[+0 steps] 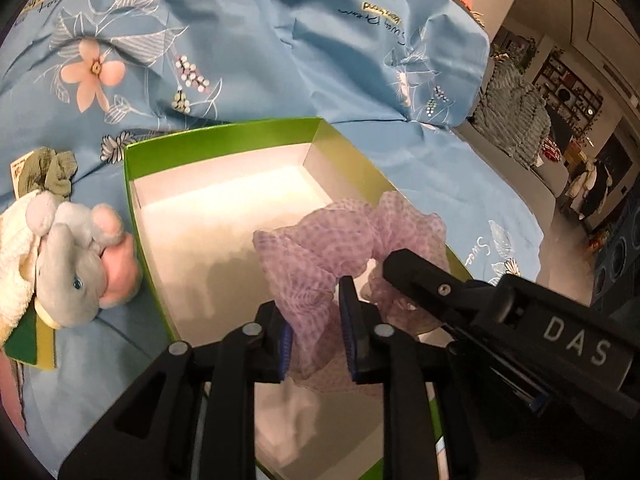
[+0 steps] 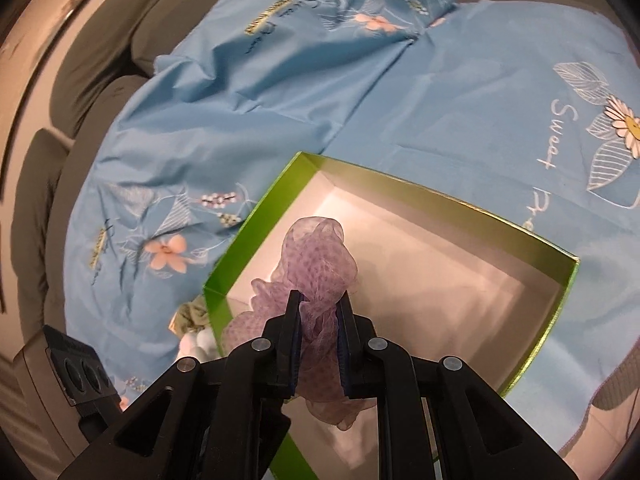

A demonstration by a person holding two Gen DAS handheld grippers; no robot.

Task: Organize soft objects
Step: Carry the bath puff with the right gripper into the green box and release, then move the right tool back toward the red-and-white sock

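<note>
A lilac mesh scrunchie (image 1: 332, 256) hangs over the open green box (image 1: 224, 140) with a white inside. My left gripper (image 1: 316, 312) is shut on one side of the scrunchie. My right gripper (image 2: 320, 312) is shut on its other side (image 2: 316, 256), and it shows in the left wrist view as the black body marked DAS (image 1: 520, 328). In the right wrist view the green box (image 2: 440, 200) lies below the scrunchie. A grey and pink plush elephant (image 1: 76, 256) lies left of the box. A green scrunchie (image 1: 52, 172) lies behind the elephant.
A blue floral bedsheet (image 1: 280, 40) covers the surface under the box. A white plush (image 1: 12, 248) lies beside the elephant. The green scrunchie (image 2: 192, 316) shows by the box's left corner in the right wrist view. Grey cushions (image 2: 100, 60) lie beyond the sheet.
</note>
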